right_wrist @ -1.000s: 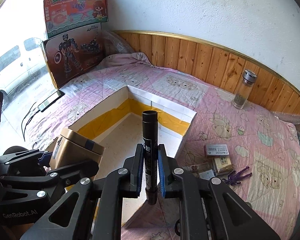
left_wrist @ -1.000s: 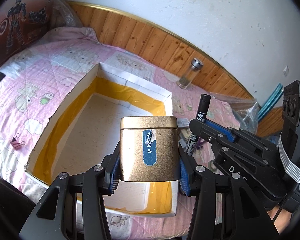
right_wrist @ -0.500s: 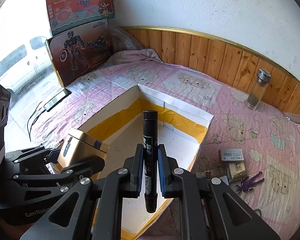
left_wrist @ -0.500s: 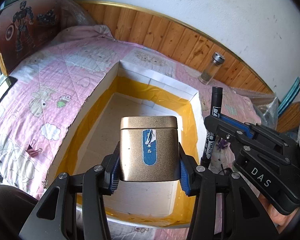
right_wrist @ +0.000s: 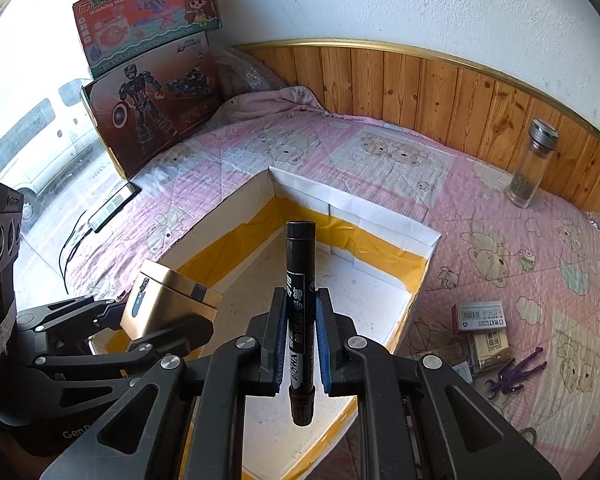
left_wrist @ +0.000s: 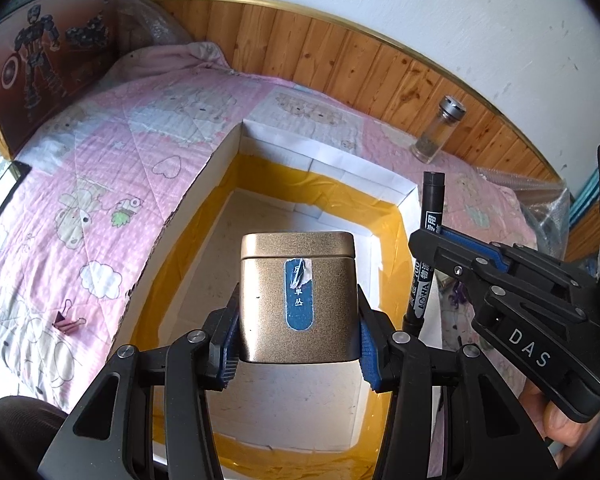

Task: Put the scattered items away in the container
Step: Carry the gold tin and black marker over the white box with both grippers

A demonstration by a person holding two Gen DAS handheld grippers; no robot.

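- Gold tin (left_wrist: pixel 298 298) clamped between the blue pads of the left gripper (left_wrist: pixel 298 344), label facing the camera, hanging over the open box (left_wrist: pixel 228 168).
- Black marker (right_wrist: pixel 300 312) pinched upright in the right gripper (right_wrist: pixel 300 340), jaws tight on its barrel, cap end up, also above the box's inside.
- Box floor bare and pale, yellow tape round the inner walls, white rim on top; plenty of free room below both loads.
- Right gripper just beside the tin in the left view, marker close over the box's right wall.
- On the pink quilt (right_wrist: pixel 380 152) right of the box: 2 small cartons (right_wrist: pixel 480 316), 1 purple clip-like piece (right_wrist: pixel 514 372), all near one another; more bits there too small to tell.
- Left of the box: 1 pink binder clip (left_wrist: pixel 70 322), near the outer wall.
- 1 glass bottle (right_wrist: pixel 530 168) upright by the wooden panel, well apart from the box.
- 2 toy boxes (right_wrist: pixel 152 92) stacked at the far corner; 1 phone (right_wrist: pixel 114 206) on the quilt's edge.
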